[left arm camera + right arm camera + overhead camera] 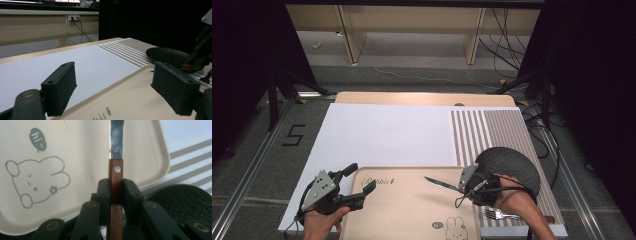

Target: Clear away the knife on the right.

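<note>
Your right claw (116, 192) is clamped on the knife (116, 172): both pads press flat against the brown wooden handle just below its rivet, with no gap on either side. The blade runs straight out ahead of the jaws and hangs over the beige tray (412, 210), near the tray's right edge; whether its tip touches the tray surface cannot be told. Your left claw (115, 85) stands wide apart with nothing between the jaws, held low over the tray's left rim and touching nothing visible. A dark round plate (512, 162) sits on the striped mat (492, 130) just behind your right hand, and a fork (499, 215) lies on that mat beside the tray.
</note>
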### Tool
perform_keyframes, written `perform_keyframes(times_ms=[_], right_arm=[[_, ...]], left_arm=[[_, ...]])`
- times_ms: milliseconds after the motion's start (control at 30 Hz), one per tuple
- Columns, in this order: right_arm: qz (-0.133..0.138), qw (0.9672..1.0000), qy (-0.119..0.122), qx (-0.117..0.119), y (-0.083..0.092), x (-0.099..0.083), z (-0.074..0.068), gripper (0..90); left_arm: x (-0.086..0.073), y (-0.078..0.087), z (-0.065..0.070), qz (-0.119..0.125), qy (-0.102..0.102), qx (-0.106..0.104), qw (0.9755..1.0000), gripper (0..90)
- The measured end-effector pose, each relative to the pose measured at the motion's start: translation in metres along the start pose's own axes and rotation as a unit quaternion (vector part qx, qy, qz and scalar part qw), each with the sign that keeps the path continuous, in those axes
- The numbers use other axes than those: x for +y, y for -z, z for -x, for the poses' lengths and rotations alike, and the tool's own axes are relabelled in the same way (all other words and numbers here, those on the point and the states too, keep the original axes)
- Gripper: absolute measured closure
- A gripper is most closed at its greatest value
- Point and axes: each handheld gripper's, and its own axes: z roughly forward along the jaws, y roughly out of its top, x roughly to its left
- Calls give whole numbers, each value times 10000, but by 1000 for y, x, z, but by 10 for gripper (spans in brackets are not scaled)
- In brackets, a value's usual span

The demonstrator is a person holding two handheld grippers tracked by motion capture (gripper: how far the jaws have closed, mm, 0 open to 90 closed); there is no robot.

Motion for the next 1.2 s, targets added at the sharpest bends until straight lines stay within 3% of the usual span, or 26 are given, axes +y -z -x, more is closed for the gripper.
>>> perform_keyframes(times_ms=[500, 667, 1033, 1067, 1200], right_arm=[[-134, 9995, 248, 121, -15, 14, -17, 772], [-132, 9988, 432, 164, -18, 18, -20, 772], [-250, 9985, 422, 259, -29, 25, -30, 771], [-204, 9980, 561, 230, -31, 24, -28, 771], [-242, 9987, 329, 305, -32, 24, -34, 771]], left_arm=[[0, 0, 1, 0, -2, -2, 10000, 188], [0, 0, 1, 1, 4, -5, 10000, 188], [0, 0, 1, 5, -12, -5, 10000, 188], [0, 0, 1, 6, -10, -5, 10000, 188], [0, 0, 1, 10, -2, -3, 10000, 188]])
